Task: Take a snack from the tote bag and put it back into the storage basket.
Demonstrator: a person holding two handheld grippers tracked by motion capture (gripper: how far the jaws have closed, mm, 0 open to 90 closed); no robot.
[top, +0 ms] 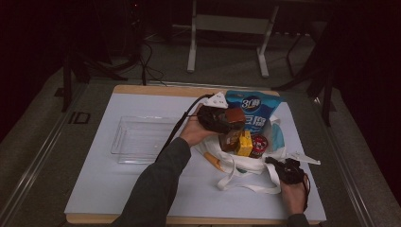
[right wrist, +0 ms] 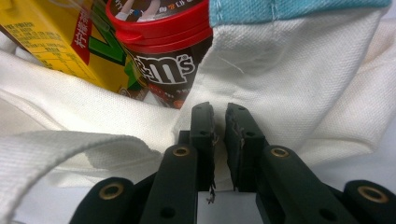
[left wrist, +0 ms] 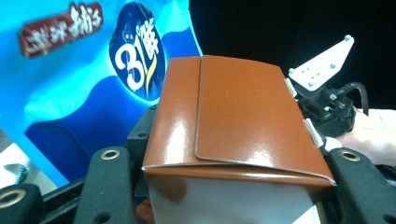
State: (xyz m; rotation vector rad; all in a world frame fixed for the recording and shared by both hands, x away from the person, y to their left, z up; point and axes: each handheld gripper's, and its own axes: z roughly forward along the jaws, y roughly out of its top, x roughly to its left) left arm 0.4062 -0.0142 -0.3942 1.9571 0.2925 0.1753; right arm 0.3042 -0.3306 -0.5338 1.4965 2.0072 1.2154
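My left gripper [top: 231, 121] hovers over a white tote bag [top: 246, 166] and is shut on a glossy brown box [top: 236, 115]. In the left gripper view the brown box [left wrist: 233, 107] sits clamped between both jaws of the left gripper [left wrist: 233, 161]. My right gripper [top: 275, 163] is at the bag's right rim. In the right gripper view the right gripper [right wrist: 219, 116] pinches the white cloth of the tote bag [right wrist: 289, 84]. The bag holds a yellow carton [top: 244, 144], a red-lidded M&M's canister [right wrist: 163, 42] and a blue packet [top: 255, 109].
A clear plastic tray [top: 142, 138] lies on the white board [top: 94, 189] left of the bag. An orange item [top: 213, 162] pokes out at the bag's left side. The bag's straps [top: 246, 187] trail toward the front edge.
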